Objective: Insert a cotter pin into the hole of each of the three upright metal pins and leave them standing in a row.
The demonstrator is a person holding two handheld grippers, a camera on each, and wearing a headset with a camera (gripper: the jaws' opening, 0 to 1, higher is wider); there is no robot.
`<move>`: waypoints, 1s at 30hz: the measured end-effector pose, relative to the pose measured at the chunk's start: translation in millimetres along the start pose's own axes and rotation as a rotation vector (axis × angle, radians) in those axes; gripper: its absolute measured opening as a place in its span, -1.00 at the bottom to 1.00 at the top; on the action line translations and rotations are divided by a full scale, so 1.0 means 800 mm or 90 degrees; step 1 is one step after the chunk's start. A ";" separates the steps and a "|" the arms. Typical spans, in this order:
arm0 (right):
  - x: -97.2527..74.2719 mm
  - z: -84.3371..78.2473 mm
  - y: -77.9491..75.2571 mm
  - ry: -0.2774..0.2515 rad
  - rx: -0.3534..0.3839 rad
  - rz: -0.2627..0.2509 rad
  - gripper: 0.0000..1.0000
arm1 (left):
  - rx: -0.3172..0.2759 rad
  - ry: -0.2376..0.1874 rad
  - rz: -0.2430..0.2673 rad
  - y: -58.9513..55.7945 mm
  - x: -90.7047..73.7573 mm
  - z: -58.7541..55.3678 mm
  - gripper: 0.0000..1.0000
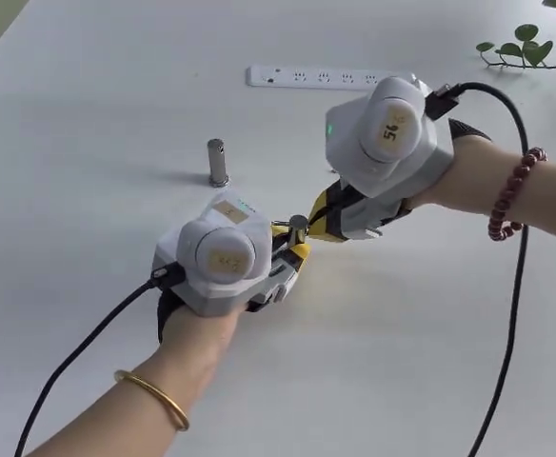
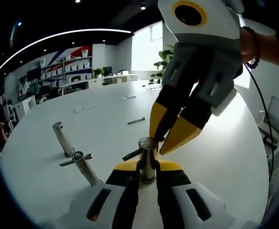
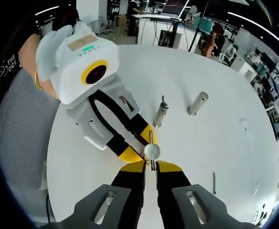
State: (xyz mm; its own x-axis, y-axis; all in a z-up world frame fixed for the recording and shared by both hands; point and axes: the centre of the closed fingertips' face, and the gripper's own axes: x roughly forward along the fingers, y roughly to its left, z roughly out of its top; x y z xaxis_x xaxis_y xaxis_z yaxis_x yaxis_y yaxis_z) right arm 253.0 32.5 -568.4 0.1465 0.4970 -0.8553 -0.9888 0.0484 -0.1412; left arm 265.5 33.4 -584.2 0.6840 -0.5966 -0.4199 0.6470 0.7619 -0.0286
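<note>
The left gripper (image 2: 148, 168) and the right gripper (image 3: 151, 166) look alike. Each has a rounded white-grey housing with a pale yellow round label on top, a small green light (image 1: 330, 130) near its edge, and black fingers (image 3: 128, 180) that end in yellow tips. The right one's label reads 56. A black left cable (image 1: 78, 352) leaves one housing and a black right cable (image 1: 518, 276) the other. The left wrist wears a thin gold bangle (image 1: 154, 398), the right wrist a bracelet (image 1: 509, 198) of dark red beads.

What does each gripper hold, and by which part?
Left gripper grips a metal pin by its shaft; right gripper pinches a cotter pin by its end.
</note>
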 end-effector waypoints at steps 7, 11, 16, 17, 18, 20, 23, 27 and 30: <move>-0.013 -0.005 -0.001 0.004 0.008 -0.016 -0.87 | -0.007 -0.003 0.005 0.000 0.001 -0.001 -0.77; -0.015 -0.004 0.001 -0.001 0.001 -0.014 -0.99 | -0.009 -0.003 0.006 0.000 0.001 -0.002 -0.77; -0.013 0.000 -0.001 -0.005 -0.005 -0.016 -1.00 | -0.014 -0.005 0.008 0.000 0.001 -0.002 -0.77; -0.013 0.001 0.000 -0.005 -0.005 -0.015 -1.00 | -0.013 -0.006 0.009 0.000 0.001 -0.002 -0.77; -0.012 0.001 0.000 -0.005 -0.005 -0.015 -1.00 | -0.012 -0.007 0.011 0.000 0.002 -0.002 -0.77; -0.011 0.001 -0.001 -0.006 -0.005 -0.016 -1.00 | -0.015 -0.007 0.011 0.000 0.002 -0.002 -0.77; -0.010 0.004 -0.003 -0.006 -0.010 -0.016 -1.00 | -0.016 -0.007 0.013 0.000 0.002 -0.002 -0.77; -0.011 0.002 -0.004 -0.005 -0.009 -0.017 -1.00 | -0.019 -0.009 0.015 0.000 0.002 -0.003 -0.77; -0.010 0.002 -0.005 -0.006 -0.009 -0.016 -1.00 | -0.022 -0.009 0.016 0.001 0.002 -0.003 -0.77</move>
State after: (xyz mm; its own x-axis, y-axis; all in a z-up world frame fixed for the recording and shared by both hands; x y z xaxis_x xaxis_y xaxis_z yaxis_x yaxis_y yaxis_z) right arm 255.8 29.6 -559.9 0.1707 0.5036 -0.8469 -0.9843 0.0489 -0.1693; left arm 266.1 33.4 -587.1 0.7049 -0.5803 -0.4079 0.6178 0.7848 -0.0490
